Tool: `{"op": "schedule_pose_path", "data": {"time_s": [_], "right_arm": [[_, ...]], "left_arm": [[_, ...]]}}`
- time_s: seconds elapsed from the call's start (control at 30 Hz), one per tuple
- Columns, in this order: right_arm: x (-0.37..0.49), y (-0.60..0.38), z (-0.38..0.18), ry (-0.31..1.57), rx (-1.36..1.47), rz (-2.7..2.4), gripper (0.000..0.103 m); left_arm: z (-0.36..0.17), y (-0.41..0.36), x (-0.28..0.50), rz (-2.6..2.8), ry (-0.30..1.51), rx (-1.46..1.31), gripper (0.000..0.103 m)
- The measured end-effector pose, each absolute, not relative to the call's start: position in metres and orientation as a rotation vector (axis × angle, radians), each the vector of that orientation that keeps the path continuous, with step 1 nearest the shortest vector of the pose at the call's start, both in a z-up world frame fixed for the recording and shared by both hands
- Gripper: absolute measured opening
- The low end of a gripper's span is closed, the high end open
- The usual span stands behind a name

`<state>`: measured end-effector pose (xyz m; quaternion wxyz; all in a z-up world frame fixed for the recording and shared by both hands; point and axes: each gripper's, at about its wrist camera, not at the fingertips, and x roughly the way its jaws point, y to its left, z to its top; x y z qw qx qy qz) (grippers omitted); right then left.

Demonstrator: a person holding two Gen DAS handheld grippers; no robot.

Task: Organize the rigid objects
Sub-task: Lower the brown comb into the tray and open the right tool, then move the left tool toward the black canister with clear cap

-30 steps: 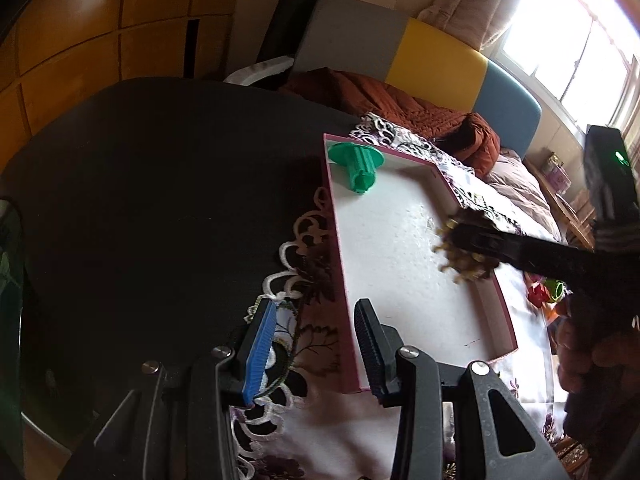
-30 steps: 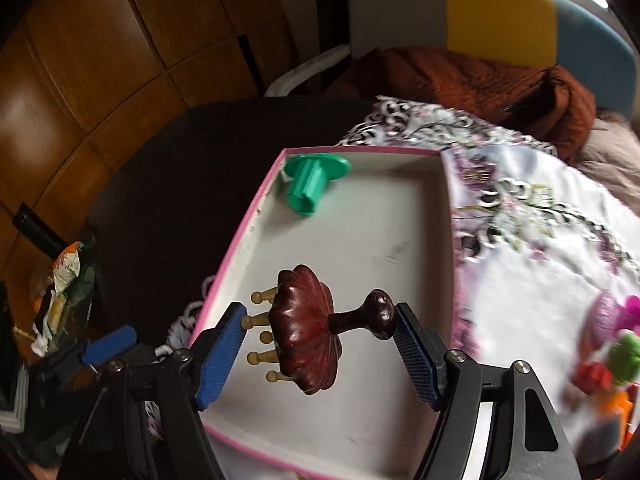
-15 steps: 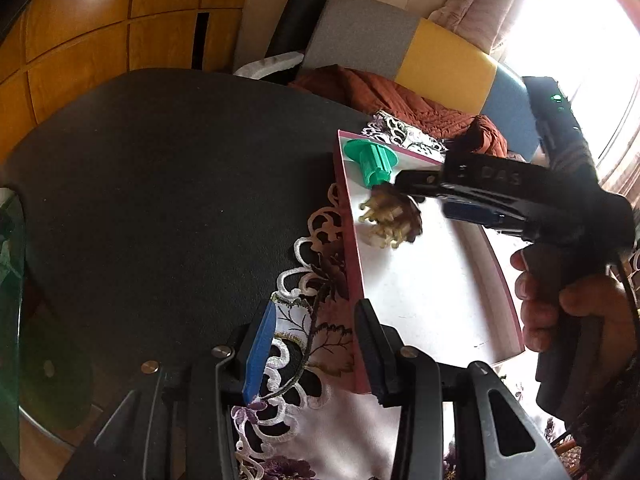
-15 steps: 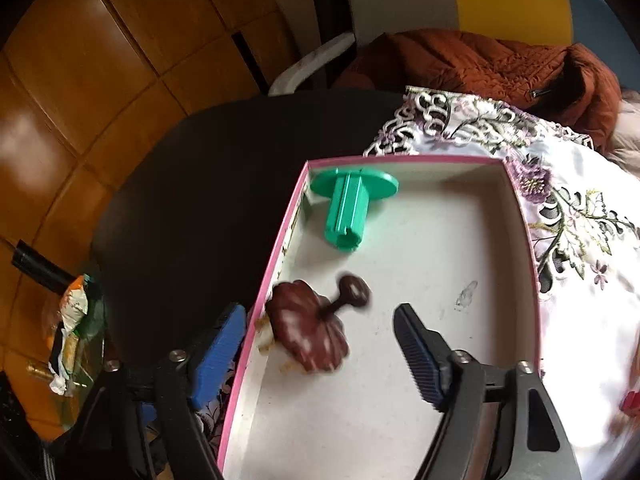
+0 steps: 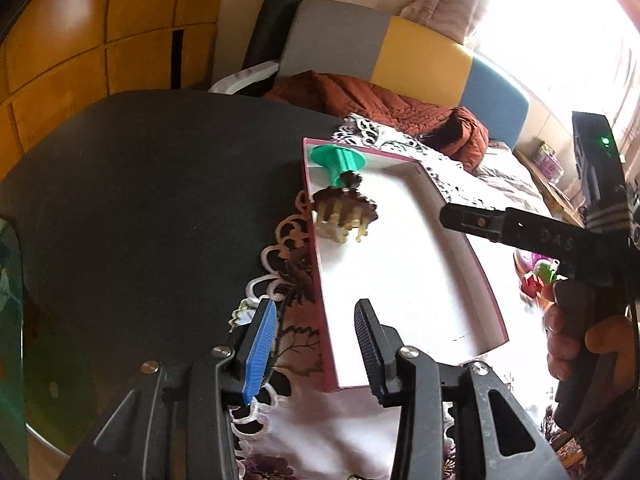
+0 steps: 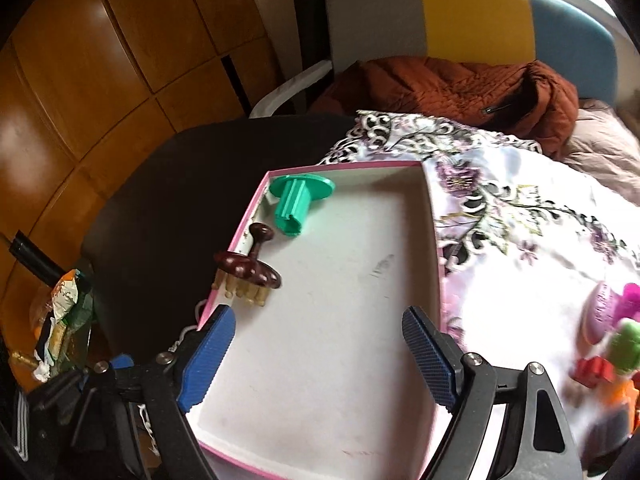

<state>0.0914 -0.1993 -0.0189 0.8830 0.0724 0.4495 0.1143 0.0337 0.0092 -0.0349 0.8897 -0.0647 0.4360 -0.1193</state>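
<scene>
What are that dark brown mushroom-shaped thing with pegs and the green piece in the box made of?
Brown massager: seemingly wood, its glossy reddish-brown cap catching highlights, the pale pegs looking unfinished. Green piece: likely moulded plastic, uniform matte teal with crisp ribs. Box: looks like cardboard, pink-edged.

Rust quilted jacket [image 6: 460, 92], lace floral tablecloth [image 6: 520, 216], dark round table [image 5: 140, 200]

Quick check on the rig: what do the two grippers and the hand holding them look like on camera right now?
Both are black plastic. The left gripper has one blue ribbed pad and one dark one; the right gripper has two blue ribbed pads, silver screws on the fingers, and, seen from the left wrist camera, a green light and raised lettering. The bare right hand grips its handle.
</scene>
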Motion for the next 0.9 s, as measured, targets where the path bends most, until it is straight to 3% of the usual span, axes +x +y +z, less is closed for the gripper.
{"op": "schedule_pose_path", "data": {"time_s": [0.4,0.9], "right_arm": [[0.052,-0.257,0.001,0.861,0.104,0.127,0.09],[0.015,-0.4,0.023,0.773,0.185,-0.186,0.094]], "left_arm": [[-0.023,-0.032,0.025,-0.333,0.889,-0.029,0.041],[-0.026,-0.086,0.019,-0.447,0.938,0.046,0.041]]}}
